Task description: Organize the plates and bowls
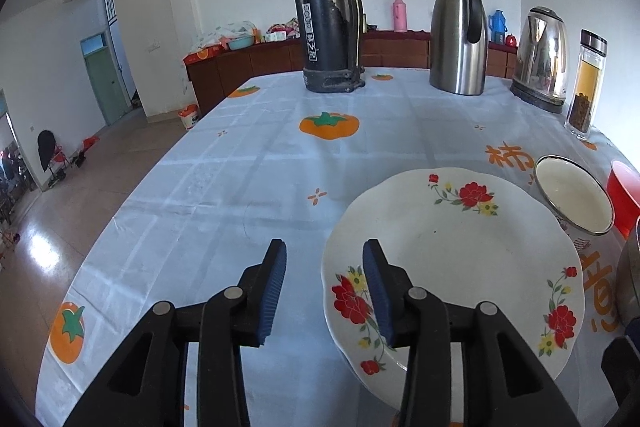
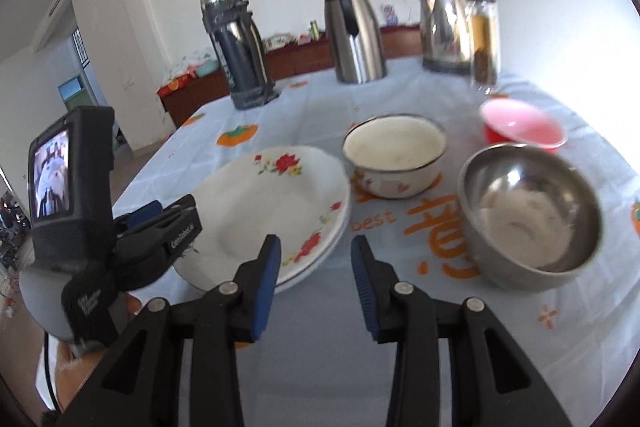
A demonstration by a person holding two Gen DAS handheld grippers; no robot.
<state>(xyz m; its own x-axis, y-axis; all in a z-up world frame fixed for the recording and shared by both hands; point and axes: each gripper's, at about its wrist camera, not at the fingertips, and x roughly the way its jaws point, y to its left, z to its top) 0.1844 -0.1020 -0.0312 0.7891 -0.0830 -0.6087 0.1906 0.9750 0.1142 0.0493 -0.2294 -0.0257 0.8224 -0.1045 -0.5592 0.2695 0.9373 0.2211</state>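
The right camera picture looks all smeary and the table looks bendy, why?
Right wrist view: motion blur smears the steel bowl and glass jar, with bright glare washing out the right side. Left wrist view: sharp, but the fisheye lens curves the table edge and darkens the corners.

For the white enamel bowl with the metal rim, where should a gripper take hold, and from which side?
Grip the white enamel bowl by its thin upright wall at the rim, one finger inside and one outside. It stands upright and open. Its near side looks best: bare tablecloth lies between it and the open right gripper. The flowered plate crowds its left, the steel bowl its right.
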